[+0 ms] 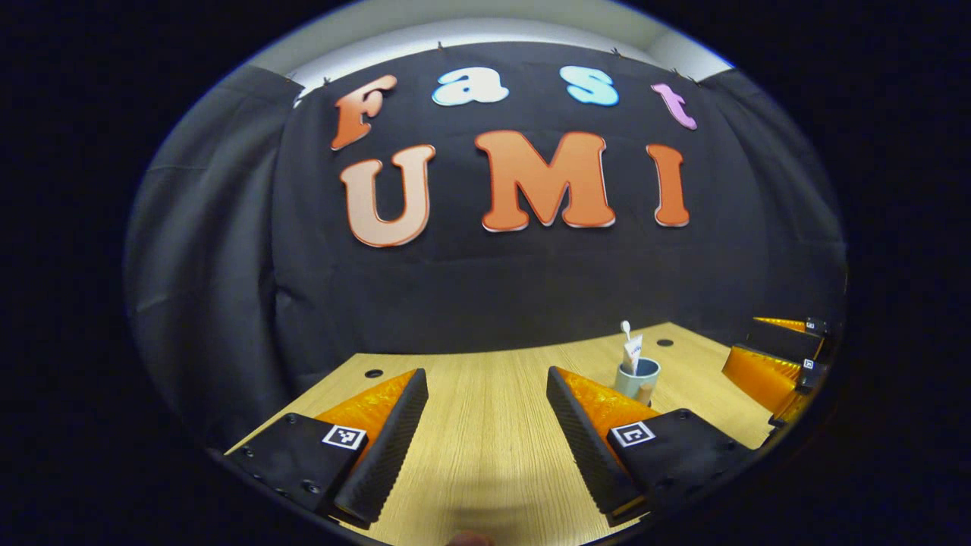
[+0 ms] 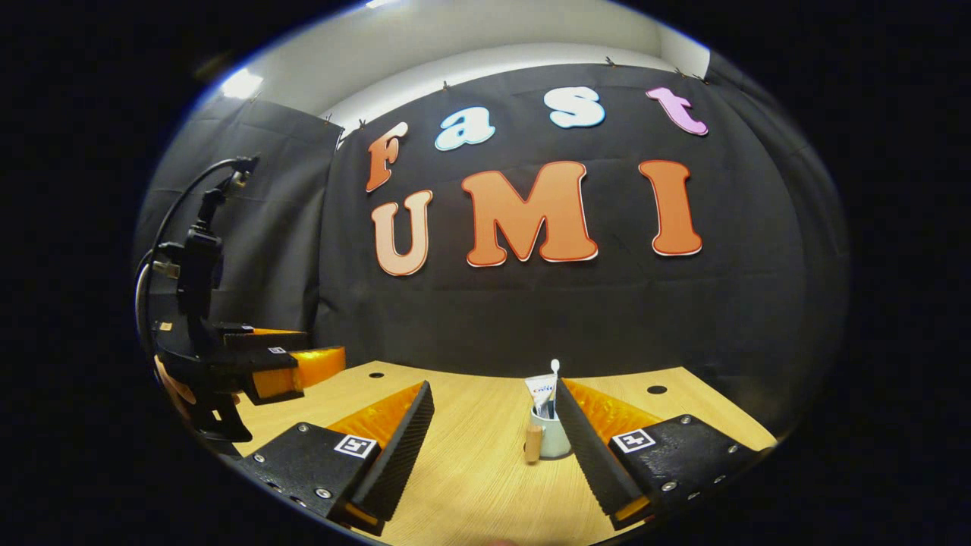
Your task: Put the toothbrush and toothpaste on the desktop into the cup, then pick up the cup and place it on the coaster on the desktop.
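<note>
A pale blue cup [image 1: 639, 378] with a wooden handle [image 2: 533, 444] stands upright on the wooden desktop [image 1: 485, 440]. A white toothpaste tube [image 2: 542, 394] and a white toothbrush [image 2: 554, 368] stick up out of it. In the left gripper view the cup is ahead and to the right, just past my right finger. My left gripper [image 1: 485, 375] is open and holds nothing. In the right gripper view the cup [image 2: 548, 438] sits just ahead, close to the inner side of the right finger. My right gripper [image 2: 493, 387] is open and touches nothing.
The other gripper [image 2: 284, 362], held by a hand, hovers at the left over the table's edge. From the left gripper view, the other gripper [image 1: 774, 364] is at the far right. Small dark holes [image 1: 373, 373] [image 2: 657, 390] mark the desktop's back corners. The black cloth wall closes the far side.
</note>
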Motion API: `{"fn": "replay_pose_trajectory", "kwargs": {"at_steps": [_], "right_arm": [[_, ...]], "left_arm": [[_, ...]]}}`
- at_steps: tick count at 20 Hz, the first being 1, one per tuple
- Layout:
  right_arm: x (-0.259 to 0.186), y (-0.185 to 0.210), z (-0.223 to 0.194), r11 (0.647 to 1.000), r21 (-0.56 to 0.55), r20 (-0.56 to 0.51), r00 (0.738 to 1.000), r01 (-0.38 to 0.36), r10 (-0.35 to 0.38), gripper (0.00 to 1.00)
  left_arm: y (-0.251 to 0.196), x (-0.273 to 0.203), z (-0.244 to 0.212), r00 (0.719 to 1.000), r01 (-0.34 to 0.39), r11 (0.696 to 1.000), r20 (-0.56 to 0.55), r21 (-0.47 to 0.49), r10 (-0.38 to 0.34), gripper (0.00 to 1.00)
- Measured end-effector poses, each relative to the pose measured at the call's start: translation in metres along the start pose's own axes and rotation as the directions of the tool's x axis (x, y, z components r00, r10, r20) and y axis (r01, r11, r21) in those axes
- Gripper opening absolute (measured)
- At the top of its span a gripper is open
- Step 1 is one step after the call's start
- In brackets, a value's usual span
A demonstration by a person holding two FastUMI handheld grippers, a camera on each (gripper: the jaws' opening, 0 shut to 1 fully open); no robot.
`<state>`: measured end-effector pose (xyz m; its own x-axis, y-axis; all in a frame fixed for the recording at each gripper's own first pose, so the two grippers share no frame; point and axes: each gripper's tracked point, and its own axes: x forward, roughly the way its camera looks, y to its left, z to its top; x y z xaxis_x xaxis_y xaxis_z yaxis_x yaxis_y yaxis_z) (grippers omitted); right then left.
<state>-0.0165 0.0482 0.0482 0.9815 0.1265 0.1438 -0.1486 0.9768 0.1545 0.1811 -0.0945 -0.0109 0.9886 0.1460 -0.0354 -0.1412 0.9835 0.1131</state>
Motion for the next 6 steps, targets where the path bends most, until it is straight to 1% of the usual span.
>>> {"fn": "replay_pose_trajectory", "kwargs": {"at_steps": [1, 2, 4, 5, 6], "right_arm": [[0.003, 0.001, 0.001, 1.000, -0.006, 0.009, 1.000, 0.008, -0.008, 0.97], [0.006, 0.004, 0.002, 1.000, -0.010, 0.015, 1.000, 0.001, -0.001, 0.97], [0.010, 0.006, 0.005, 1.000, -0.015, 0.021, 1.000, 0.000, 0.000, 0.97], [0.012, 0.003, 0.009, 1.000, -0.013, 0.031, 1.000, 0.007, -0.007, 0.89], [0.013, 0.002, 0.013, 1.000, -0.009, 0.044, 0.999, 0.012, -0.011, 1.00]], "left_arm": [[0.001, 0.000, 0.005, 0.999, -0.015, 1.000, 0.046, -0.018, 0.016, 1.00], [0.000, -0.003, 0.007, 0.996, -0.015, 0.999, 0.086, -0.034, 0.018, 1.00], [-0.001, -0.012, 0.010, 0.990, -0.003, 0.999, 0.139, -0.035, 0.008, 0.99], [-0.001, -0.015, 0.012, 0.987, -0.006, 1.000, 0.159, -0.027, 0.010, 1.00], [-0.001, -0.017, 0.012, 0.985, -0.006, 1.000, 0.171, -0.017, 0.009, 1.00]]}}
